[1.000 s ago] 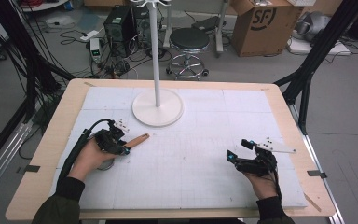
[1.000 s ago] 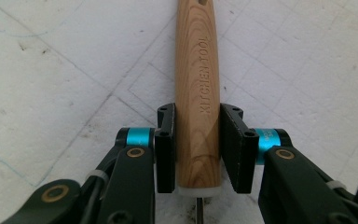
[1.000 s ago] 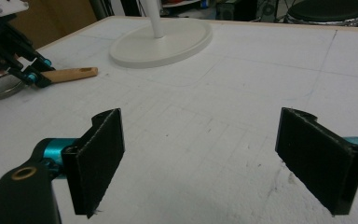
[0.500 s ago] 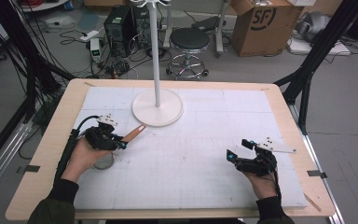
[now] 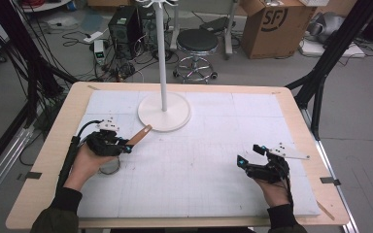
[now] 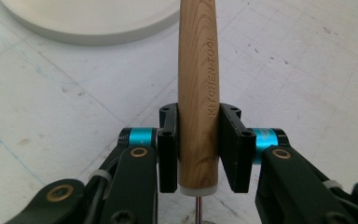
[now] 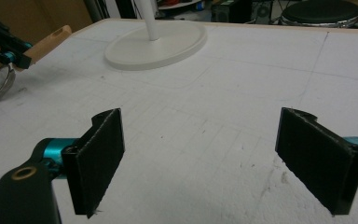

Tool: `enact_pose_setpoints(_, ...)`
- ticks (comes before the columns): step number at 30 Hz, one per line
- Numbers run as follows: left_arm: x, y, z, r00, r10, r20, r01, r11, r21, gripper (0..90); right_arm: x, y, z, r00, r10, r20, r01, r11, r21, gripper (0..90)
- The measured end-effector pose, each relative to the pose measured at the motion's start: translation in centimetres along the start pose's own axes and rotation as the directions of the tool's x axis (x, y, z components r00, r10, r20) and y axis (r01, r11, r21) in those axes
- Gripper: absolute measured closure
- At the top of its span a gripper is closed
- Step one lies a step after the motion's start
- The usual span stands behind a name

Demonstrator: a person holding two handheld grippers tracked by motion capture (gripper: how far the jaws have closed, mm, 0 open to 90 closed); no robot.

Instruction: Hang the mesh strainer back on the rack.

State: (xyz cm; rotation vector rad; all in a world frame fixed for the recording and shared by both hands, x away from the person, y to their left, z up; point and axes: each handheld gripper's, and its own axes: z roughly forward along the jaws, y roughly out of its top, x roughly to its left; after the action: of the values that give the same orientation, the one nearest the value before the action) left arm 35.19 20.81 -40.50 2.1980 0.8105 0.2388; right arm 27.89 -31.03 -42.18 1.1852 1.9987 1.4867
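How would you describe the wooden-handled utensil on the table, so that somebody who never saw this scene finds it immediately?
Start from the white stand with its round base at the far middle of the table. Just to the left of that base, the left tool grips a utensil by its wooden handle. It is the one wooden item there, stamped KITCHEN TOOL, with a metal wire ring at its other end.

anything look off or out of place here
Nothing stands out. The left gripper is clamped squarely on the wooden handle, the right gripper is open and empty, and the white stand is upright.
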Motion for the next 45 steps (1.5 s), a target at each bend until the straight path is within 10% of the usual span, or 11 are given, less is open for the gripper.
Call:
enact_pose_setpoints(14, -0.2, 0.0, -1.9, 0.9995, 0.029, 0.015, -0.026, 0.984, -0.176, 70.6, 0.1, 0.0, -0.1, 1.0, -0.001, 0.001, 0.001, 1.0, 0.0, 14.7)
enact_pose_setpoints(24, -0.1, -1.1, -2.0, 0.9991, 0.037, 0.02, -0.032, 0.976, -0.215, 70.5, 0.1, 0.0, 0.0, 1.0, -0.006, 0.005, 0.006, 1.0, 0.003, 14.7)
enact_pose_setpoints(45, -0.3, -1.2, -3.4, 0.9969, 0.065, 0.043, -0.04, 0.8987, -0.437, 70.5, 0.1, 0.0, -0.1, 1.0, -0.001, 0.006, 0.001, 1.0, 0.001, 14.7)
